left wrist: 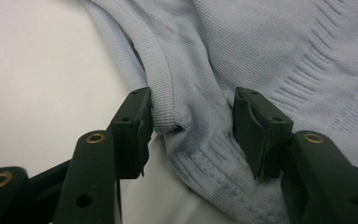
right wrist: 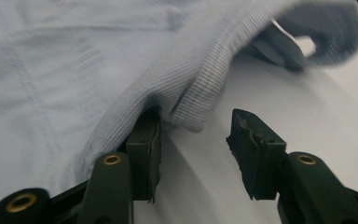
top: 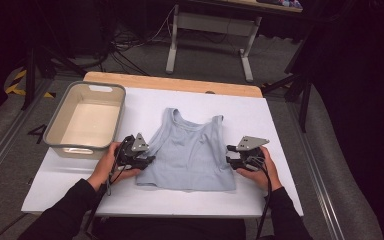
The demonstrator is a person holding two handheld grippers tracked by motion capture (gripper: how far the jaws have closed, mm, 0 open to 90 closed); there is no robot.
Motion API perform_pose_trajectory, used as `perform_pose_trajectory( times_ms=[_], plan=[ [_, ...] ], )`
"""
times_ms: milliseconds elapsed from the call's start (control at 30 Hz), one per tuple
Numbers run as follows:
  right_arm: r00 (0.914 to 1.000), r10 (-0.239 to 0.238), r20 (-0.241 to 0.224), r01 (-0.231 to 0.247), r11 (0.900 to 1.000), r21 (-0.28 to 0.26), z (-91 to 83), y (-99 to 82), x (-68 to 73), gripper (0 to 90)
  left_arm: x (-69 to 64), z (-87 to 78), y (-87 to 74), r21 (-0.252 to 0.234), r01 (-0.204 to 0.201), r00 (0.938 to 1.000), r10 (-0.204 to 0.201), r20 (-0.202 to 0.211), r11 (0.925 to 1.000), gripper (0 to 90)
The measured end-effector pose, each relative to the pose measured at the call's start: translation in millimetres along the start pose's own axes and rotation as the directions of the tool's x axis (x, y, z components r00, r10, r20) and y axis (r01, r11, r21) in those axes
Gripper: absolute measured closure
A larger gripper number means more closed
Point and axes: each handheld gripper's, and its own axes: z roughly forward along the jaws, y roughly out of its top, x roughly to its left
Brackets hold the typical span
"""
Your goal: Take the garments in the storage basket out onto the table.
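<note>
While both jaws are standing half-wide, the left gripper and right gripper are straddling the top's nine and three o'clock edges, needing to pinch next.

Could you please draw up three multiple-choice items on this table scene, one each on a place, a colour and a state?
1. Where does the bin stand?
A. left of the tank top
B. right of the tank top
C. on the tank top

2. What colour is the tank top?
A. red
B. pale blue
C. black

3. How do the left gripper jaws stand?
A. shut tight with nothing between them
B. apart, with the tank top's edge between them
C. clamped on the bin's rim

Answers: 1 A, the high view shows the bin at the table's left side. 2 B, all views show pale blue knit. 3 B, the left gripper view shows a gap with fabric inside.
</note>
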Motion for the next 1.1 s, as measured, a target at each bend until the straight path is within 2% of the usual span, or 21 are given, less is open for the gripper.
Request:
perform_pose_trajectory(
  times_ms=[33, 67, 133, 200, 333, 433, 567, 667, 767, 800, 867, 900, 1000, 1033, 1100],
  plan=[
    [1.0000, 0.000, 0.000, 0.000, 1.0000, 0.000, 0.0, 0.0, 0.0, 54.6, 0.0, 0.0, 0.0, 0.000, 0.000, 1.0000, 0.000, 0.000, 1.0000, 48.6],
    [0.9993, -0.033, -0.016, 0.033, 0.9994, -0.003, 3.8, 5.8, 5.6, 61.1, 0.1, 0.0, 0.0, -0.001, 0.000, 1.0000, 0.000, 0.001, 1.0000, 48.6],
    [0.9980, -0.062, -0.002, 0.063, 0.9980, 0.007, 6.9, 8.8, 8.4, 67.9, 0.0, 0.0, 0.0, 0.001, -0.001, 1.0000, 0.001, 0.000, 1.0000, 48.6],
    [0.9977, -0.066, 0.016, 0.065, 0.9975, 0.028, 8.0, 9.4, 8.7, 75.8, 0.3, -0.3, 0.1, 0.004, -0.006, 1.0000, 0.006, 0.000, 1.0000, 48.6],
    [0.9964, -0.062, 0.059, 0.059, 0.9972, 0.046, 2.3, 6.7, 5.8, 84.2, 0.4, -0.2, 0.0, 0.002, -0.007, 1.0000, 0.007, 0.001, 1.0000, 48.6],
    [0.9932, -0.043, 0.109, 0.038, 0.9984, 0.041, -7.6, 4.1, 1.2, 87.1, 0.2, -0.2, 0.0, 0.002, -0.005, 1.0000, 0.005, 0.000, 1.0000, 48.6],
    [0.9896, -0.039, 0.138, 0.033, 0.9981, 0.052, -18.8, 0.6, -3.0, 88.5, 0.1, 0.1, 0.0, 0.000, -0.002, 1.0000, 0.002, 0.001, 1.0000, 48.6],
    [0.9889, -0.042, 0.143, 0.033, 0.9976, 0.061, -26.8, -1.6, -6.3, 90.0, -0.1, -0.3, 0.1, 0.004, -0.009, 1.0000, 0.009, -0.002, 0.9999, 48.6],
    [0.9804, -0.032, 0.194, 0.020, 0.9981, 0.059, -34.1, -5.1, -11.8, 90.0, -1.2, -0.6, -0.1, 0.004, -0.009, 0.9999, 0.009, -0.009, 1.0000, 48.6],
    [0.9807, -0.013, 0.195, 0.004, 0.9988, 0.049, -37.9, -7.2, -15.6, 90.0, -1.5, -0.6, 0.0, 0.002, -0.012, 0.9999, 0.012, -0.010, 0.9999, 48.5],
    [0.9848, 0.063, 0.162, -0.061, 0.9980, -0.016, -44.6, -13.4, -23.3, 90.0, -3.5, -1.1, 0.5, 0.005, -0.035, 0.9990, 0.036, -0.026, 0.9994, 48.4],
    [0.9863, 0.074, 0.148, -0.071, 0.9971, -0.026, -45.2, -15.1, -24.5, 90.0, -5.4, -1.2, 0.9, 0.006, -0.043, 0.9983, 0.043, -0.038, 0.9991, 48.3],
    [0.9876, 0.063, 0.144, -0.062, 0.9980, -0.012, -41.0, -15.4, -22.6, 90.0, -10.7, -2.6, 3.2, 0.017, -0.070, 0.9939, 0.071, -0.084, 0.9974, 46.6],
    [0.9894, 0.064, 0.131, -0.062, 0.9979, -0.018, -38.4, -14.3, -20.9, 86.8, -11.8, -2.2, 3.2, 0.000, -0.077, 0.9929, 0.076, -0.092, 0.9971, 45.5],
    [0.9936, 0.054, 0.099, -0.052, 0.9984, -0.023, -34.1, -10.4, -15.9, 82.9, -13.1, -3.1, 3.4, 0.004, -0.076, 0.9926, 0.076, -0.095, 0.9971, 43.2]
  ],
)
